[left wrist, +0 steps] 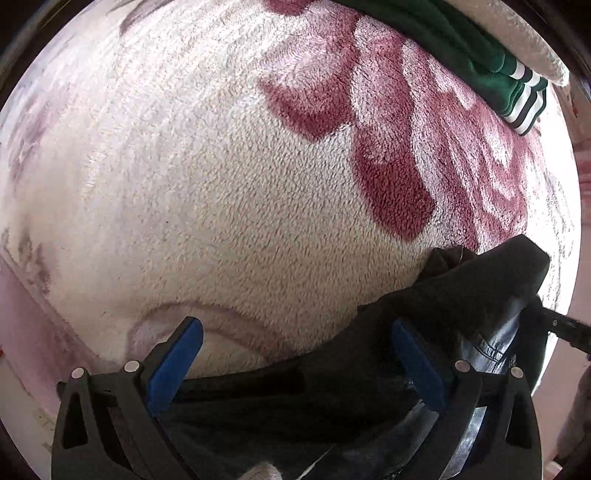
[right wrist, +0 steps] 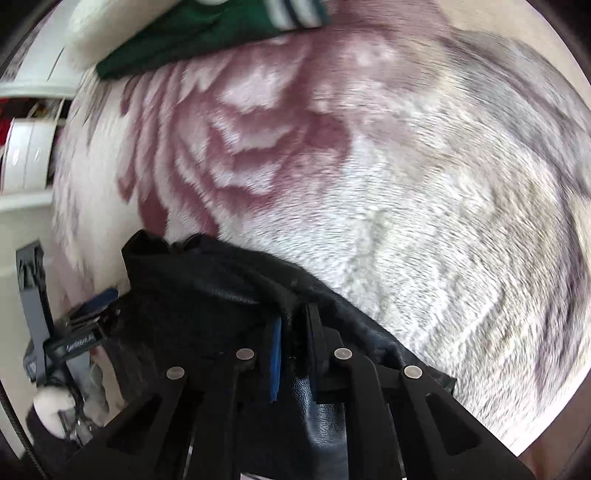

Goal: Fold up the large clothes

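Observation:
A black leather-like garment [left wrist: 461, 295] lies bunched at the lower right of the left wrist view, draped over my right-hand finger. My left gripper [left wrist: 295, 328] is open, its blue pads [left wrist: 173, 365] wide apart, with the garment's edge lying between them low down. In the right wrist view my right gripper [right wrist: 293, 325] is shut on the black garment [right wrist: 221, 280], a fold pinched between the blue pads [right wrist: 275, 362]. The garment rests on a fleecy cream blanket [left wrist: 221, 203] with a big red flower print, which also fills the right wrist view [right wrist: 424, 221].
A folded green garment with white stripes [left wrist: 491, 62] lies at the far edge of the blanket; it also shows in the right wrist view [right wrist: 192, 33]. A white pillow or roll [right wrist: 110, 33] sits behind it. White shelves [right wrist: 26, 155] stand at the left.

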Demonstrator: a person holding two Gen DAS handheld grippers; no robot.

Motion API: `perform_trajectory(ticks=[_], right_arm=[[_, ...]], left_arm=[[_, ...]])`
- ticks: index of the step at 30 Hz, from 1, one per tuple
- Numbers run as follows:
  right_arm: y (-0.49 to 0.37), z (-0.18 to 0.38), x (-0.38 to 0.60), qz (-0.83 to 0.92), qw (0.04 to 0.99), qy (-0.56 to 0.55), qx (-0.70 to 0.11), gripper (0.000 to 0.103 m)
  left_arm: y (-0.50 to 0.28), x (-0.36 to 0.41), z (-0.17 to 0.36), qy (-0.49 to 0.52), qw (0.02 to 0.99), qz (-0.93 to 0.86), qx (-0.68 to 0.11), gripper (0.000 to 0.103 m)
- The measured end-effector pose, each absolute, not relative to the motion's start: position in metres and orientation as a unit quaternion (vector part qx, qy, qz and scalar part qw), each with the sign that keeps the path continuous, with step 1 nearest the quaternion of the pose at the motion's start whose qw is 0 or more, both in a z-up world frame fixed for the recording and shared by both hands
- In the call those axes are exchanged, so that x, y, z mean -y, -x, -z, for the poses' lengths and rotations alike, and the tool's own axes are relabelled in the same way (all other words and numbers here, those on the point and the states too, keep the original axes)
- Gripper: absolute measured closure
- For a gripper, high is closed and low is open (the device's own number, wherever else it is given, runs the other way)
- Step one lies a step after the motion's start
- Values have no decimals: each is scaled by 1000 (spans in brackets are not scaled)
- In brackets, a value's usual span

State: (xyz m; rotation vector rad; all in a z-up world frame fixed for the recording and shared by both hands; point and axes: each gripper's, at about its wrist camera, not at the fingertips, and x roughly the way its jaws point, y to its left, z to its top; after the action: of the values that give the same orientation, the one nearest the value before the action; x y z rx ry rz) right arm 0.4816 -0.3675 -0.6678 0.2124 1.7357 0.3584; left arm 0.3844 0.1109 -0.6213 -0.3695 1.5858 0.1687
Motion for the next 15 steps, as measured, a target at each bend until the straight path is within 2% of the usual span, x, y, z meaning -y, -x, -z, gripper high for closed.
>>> perform_trajectory(ticks=[4,6,9,11,15], right_arm=[[-484,692,370,-131,599,-108,-782,92],[-488,688,360,-139,591,-82,-790,90],[-484,672,342,-155,585,-23,-796,80],[-474,646,336,-155,605,24,-781,61],[-449,611,334,-159,629,36,-760,61]], left_arm=[[-383,-116,631,166,691,-75,-699,0],[-382,-119,627,156,695,-88,-697,0],[-359,-119,591,151,717,-109,-672,0],[-342,-114,582,134,721,-115,-670,0],[-322,-115,608,132,708,-124,-682,0]])
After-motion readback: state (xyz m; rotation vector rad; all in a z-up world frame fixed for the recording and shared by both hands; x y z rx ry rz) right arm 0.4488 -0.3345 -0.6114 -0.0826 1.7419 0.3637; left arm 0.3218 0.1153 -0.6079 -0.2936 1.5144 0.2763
